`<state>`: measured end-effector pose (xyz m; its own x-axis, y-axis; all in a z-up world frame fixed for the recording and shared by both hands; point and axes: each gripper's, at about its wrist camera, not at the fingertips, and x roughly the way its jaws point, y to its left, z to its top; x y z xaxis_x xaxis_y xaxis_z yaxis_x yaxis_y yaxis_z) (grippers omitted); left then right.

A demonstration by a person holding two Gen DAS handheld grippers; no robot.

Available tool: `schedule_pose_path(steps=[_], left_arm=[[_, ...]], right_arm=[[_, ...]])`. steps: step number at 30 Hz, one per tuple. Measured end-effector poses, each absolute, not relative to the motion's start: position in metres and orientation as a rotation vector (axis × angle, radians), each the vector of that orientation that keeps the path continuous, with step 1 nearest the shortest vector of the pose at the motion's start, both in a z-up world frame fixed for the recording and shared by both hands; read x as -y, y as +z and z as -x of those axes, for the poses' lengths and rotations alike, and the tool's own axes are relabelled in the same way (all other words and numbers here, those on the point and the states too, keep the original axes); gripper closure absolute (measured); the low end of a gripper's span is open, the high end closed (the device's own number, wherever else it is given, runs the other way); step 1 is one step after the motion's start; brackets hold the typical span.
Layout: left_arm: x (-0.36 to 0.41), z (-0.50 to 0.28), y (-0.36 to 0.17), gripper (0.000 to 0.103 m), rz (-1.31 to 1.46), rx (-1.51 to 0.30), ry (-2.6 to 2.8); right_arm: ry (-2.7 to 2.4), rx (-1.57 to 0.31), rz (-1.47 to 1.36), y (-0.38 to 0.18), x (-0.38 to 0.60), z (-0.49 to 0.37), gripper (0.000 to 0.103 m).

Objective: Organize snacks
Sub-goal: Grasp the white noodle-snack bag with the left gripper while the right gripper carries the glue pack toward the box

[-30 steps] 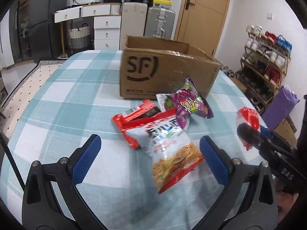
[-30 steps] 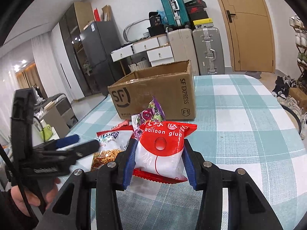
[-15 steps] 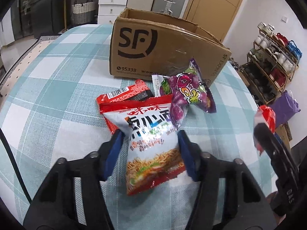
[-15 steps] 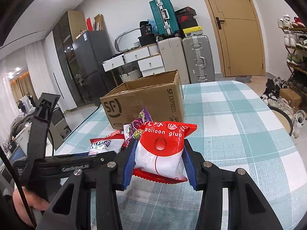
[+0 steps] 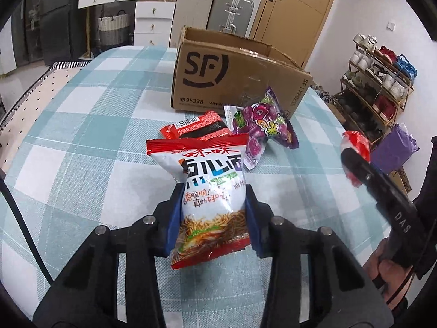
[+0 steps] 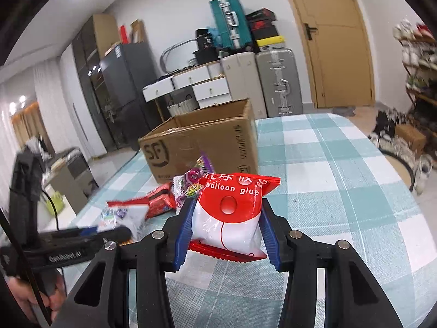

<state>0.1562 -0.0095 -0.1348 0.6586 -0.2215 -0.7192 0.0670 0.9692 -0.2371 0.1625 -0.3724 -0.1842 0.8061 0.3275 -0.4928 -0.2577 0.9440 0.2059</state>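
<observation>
Noodle snack bag [image 5: 211, 191]: was clamped between the blue pads of the left gripper [image 5: 213, 213], whose jaws had just been closing onto it; its red top edge was raised toward the box and its lower end hung over the checked tablecloth [image 5: 82, 142].
Balloon glue packet [image 6: 229, 213]: was pinched at both sides by the right gripper [image 6: 228, 224], held above the cloth, its red upper half facing the camera.
Red packet [image 5: 196, 129]: was seen lying flat on the table, just behind the noodle bag, barcode up.
Purple candy bag [image 5: 262, 128]: was seen beside the red packet, partly propped up, close to the front of the box.
Cardboard SF box [image 5: 232, 73]: was set open-topped on the table beyond the loose snacks, its logo side turned to the left wrist view.
Surroundings: suitcases [image 6: 278, 79], white drawers [image 5: 153, 19] and a wooden door [image 6: 336, 41] were visible behind the table; a shoe rack [image 5: 379, 82] was at the right.
</observation>
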Motion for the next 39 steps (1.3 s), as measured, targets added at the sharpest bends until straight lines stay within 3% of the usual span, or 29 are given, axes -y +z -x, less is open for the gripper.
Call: schedule_pose_path(steps=[17, 39], left_arm=[[-0.005, -0.133, -0.102, 0.065, 0.179, -0.750, -0.179], [-0.044, -0.110, 0.036, 0.065, 0.166, -0.597, -0.253]], right_arm=[[0.392, -0.507, -0.059, -0.168, 0.361, -0.137, 0.057], [0.603, -0.481, -0.153, -0.029, 0.355, -0.128, 0.057]])
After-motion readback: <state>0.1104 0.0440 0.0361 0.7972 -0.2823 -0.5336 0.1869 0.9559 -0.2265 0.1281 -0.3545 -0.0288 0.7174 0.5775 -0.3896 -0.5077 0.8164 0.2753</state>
